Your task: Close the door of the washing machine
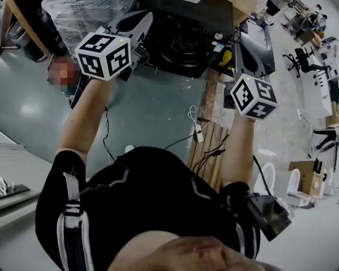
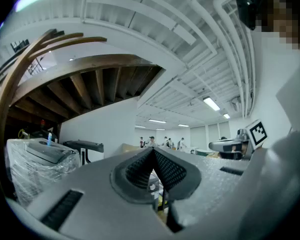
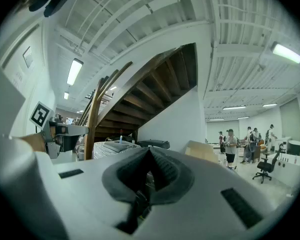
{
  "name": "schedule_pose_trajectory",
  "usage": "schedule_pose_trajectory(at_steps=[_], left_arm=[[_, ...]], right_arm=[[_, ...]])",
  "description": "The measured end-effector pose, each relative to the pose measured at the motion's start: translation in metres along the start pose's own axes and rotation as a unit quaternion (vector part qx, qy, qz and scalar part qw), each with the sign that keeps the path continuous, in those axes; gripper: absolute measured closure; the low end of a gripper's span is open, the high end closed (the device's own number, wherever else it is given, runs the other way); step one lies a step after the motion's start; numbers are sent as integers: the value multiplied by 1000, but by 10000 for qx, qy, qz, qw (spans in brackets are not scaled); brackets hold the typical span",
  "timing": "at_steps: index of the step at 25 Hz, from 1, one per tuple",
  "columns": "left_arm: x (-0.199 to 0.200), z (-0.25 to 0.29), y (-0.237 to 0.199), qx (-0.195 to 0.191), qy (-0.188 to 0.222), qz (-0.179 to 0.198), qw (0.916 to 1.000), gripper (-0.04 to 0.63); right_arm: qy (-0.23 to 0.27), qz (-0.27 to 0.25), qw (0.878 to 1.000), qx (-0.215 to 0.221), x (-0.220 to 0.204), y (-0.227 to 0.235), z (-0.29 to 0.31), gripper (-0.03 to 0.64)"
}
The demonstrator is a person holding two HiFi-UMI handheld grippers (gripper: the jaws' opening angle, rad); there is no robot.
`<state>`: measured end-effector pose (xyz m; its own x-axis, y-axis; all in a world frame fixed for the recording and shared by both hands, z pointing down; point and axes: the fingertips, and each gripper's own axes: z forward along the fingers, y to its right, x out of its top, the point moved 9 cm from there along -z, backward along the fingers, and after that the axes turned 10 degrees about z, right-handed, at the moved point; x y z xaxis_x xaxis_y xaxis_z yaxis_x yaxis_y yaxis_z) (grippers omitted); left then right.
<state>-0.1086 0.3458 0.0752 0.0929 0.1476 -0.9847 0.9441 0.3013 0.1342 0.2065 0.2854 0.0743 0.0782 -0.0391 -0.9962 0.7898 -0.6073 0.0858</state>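
Washing machine [image 1: 183,45]: round opening faces the person [image 1: 158,208] | left gripper [image 2: 152,152]: jaws together, empty | right gripper [image 3: 149,152]: same

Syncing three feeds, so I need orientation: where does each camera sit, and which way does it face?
Head view: on the head, looking steeply down; shows both forearms, torso, left gripper, right gripper, black washing machine ahead.
Left gripper view: on that gripper, roughly level along its shut jaws toward the wooden staircase; right gripper's marker cube at right.
Right gripper view: likewise, jaws shut; left gripper's cube at left.
Shared: both gripper views show the staircase and plastic-wrapped machine.
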Motion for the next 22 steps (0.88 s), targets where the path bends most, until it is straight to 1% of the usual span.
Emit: schedule_pose_trajectory(at_steps=[5,8,11,16,18,22], left_arm=[[4,-2,6,-4,-85,138,9999,592],[8,-7,3,168,-77,275,9995,592],[12,-15,3,312,16,323,9990,592],[7,-24,-4,552,26,303,9980,592],[5,-28,-6,646,77,309,9974,592],[1,-35,-11,574,23,276,9980,592]], right_arm=[[17,35,10000,-65,1,4,-5,614],[22,50,10000,-74,1,4,-6,614],[40,42,10000,-70,3,2,-7,614],[275,-55,9991,-327,5,0,-7,612],[231,-132,9991,-336,3,-2,-6,612],[113,-118,9995,-276,-3,-11,1,612]])
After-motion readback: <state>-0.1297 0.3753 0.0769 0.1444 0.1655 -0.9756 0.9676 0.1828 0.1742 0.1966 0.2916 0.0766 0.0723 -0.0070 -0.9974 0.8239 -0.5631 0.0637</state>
